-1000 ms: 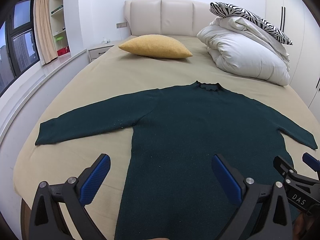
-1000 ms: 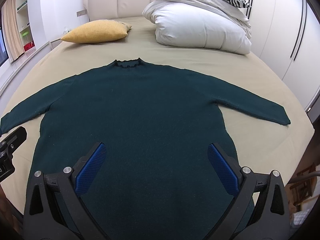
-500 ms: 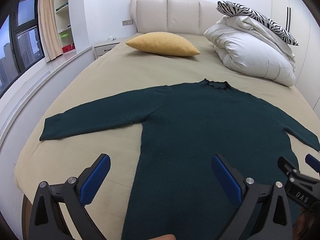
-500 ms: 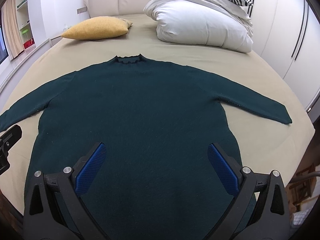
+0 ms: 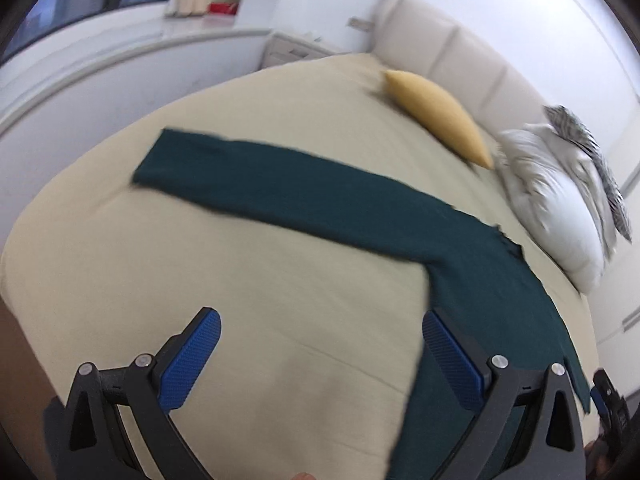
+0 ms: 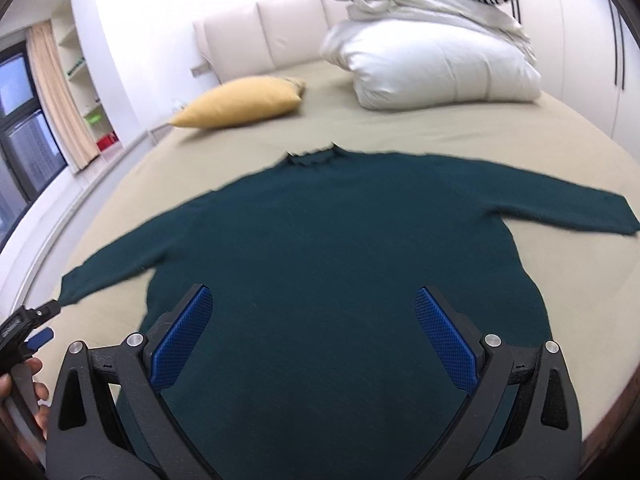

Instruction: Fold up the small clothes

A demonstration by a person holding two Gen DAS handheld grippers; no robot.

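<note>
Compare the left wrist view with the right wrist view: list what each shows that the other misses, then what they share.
Only the left wrist view shows the whole left sleeve lying flat to its cuff, and the left gripper with its jaws wide apart.

Only the right wrist view shows the right sleeve, the sweater's full body, and the right gripper with its jaws wide apart.

Both show the dark green sweater spread flat on the bed, the yellow pillow, and the white duvet.
</note>
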